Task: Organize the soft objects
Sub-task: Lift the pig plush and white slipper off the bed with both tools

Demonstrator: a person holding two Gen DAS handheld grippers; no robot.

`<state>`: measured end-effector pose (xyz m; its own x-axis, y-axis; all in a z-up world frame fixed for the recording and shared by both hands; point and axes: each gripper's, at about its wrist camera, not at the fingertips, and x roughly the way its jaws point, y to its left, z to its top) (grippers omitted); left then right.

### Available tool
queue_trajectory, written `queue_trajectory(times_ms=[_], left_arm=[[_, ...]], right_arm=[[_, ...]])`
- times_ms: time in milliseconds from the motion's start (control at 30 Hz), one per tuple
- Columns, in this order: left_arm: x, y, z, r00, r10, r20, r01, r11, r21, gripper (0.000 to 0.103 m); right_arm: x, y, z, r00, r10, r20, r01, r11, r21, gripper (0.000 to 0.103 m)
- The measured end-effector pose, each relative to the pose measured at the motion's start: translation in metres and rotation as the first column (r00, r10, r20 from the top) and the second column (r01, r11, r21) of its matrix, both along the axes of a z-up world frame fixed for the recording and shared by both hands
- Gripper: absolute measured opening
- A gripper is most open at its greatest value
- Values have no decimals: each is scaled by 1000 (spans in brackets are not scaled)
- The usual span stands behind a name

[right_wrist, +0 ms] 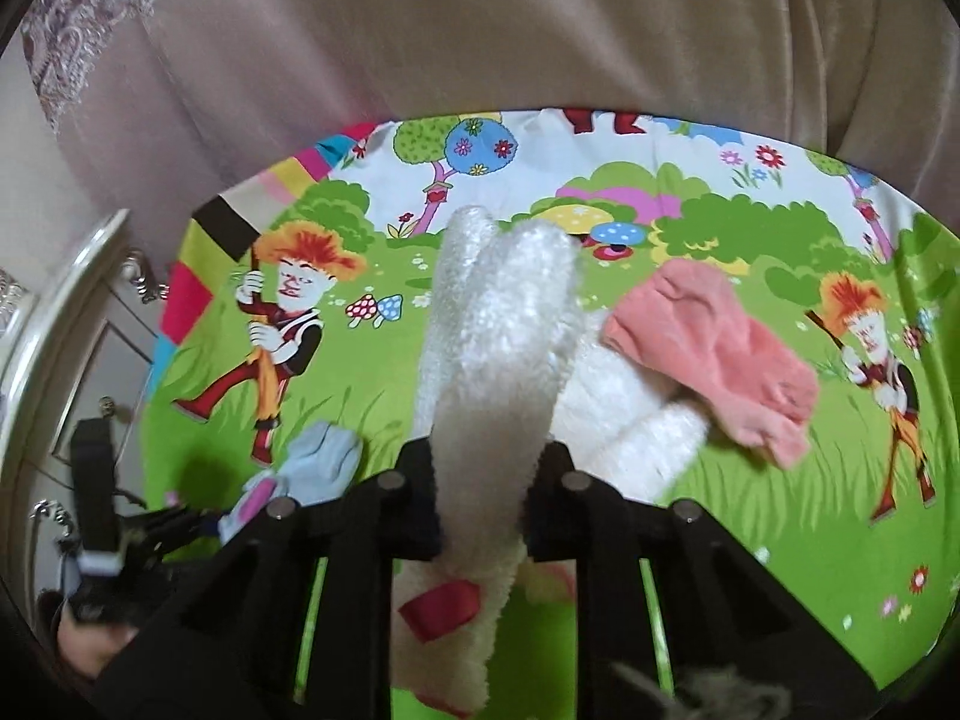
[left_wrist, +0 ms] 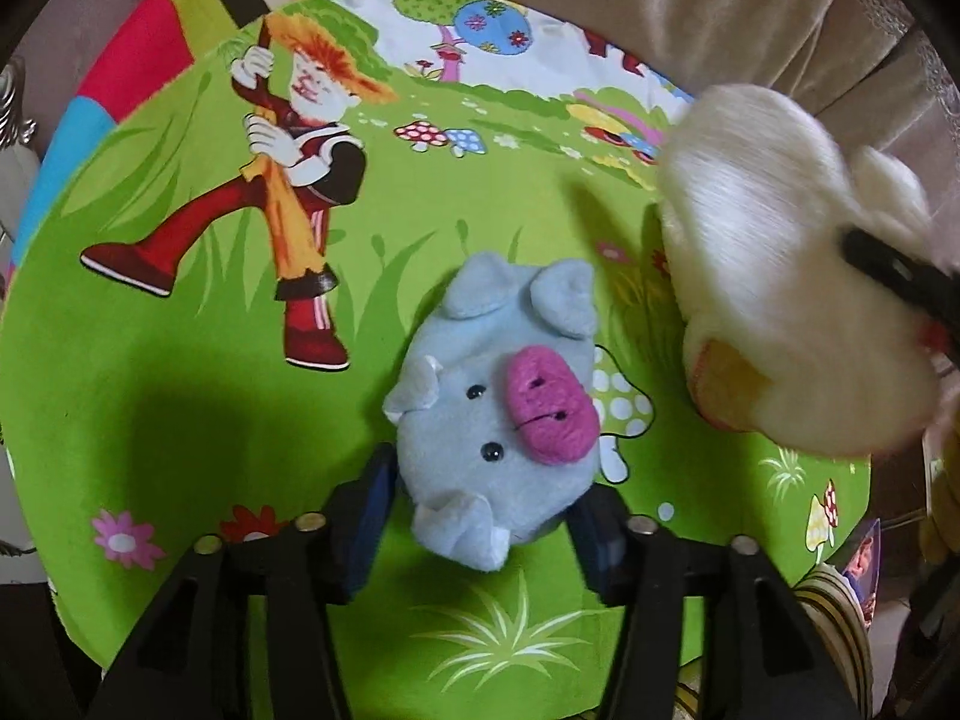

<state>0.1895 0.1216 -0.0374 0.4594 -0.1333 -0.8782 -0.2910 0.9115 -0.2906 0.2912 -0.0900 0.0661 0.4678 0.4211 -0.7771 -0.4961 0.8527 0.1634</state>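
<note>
A light blue plush pig (left_wrist: pixel 498 420) with a purple snout lies on the green cartoon sheet (left_wrist: pixel 180 420). My left gripper (left_wrist: pixel 480 531) is open, one pad on either side of the pig, neither visibly squeezing it. My right gripper (right_wrist: pixel 489 498) is shut on the long fuzzy ears of a white plush toy (right_wrist: pixel 498 348), which hangs tilted above the sheet with a pink part (right_wrist: pixel 714 354) and a red bow (right_wrist: pixel 438 606). From the left wrist the white toy (left_wrist: pixel 780 276) hovers blurred at the right of the pig. The pig (right_wrist: pixel 318 468) shows small at lower left of the right wrist view.
A beige upholstered back (right_wrist: pixel 540 30) rises behind the sheet. White furniture with ornate metal handles (right_wrist: pixel 60 330) stands at the left. A striped fabric (left_wrist: pixel 840 618) lies off the sheet's right edge. A hand holds the left gripper's body (right_wrist: pixel 96 480) at lower left.
</note>
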Motion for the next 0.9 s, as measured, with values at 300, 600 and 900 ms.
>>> queue_trajectory(times_ms=[300, 600, 900], left_arm=[[7, -14, -1, 998, -57, -24, 58, 997, 53, 78], [21, -18, -10, 995, -76, -58, 83, 990, 116, 83], [25, -43, -8, 983, -166, -84, 181, 959, 220, 50]], right_arm=[[-47, -66, 15, 999, -29, -13, 29, 1000, -1, 21], [-62, -130, -29, 985, -109, -130, 104, 993, -49, 21], [-60, -129, -58, 980, -79, -180, 65, 994, -83, 43]])
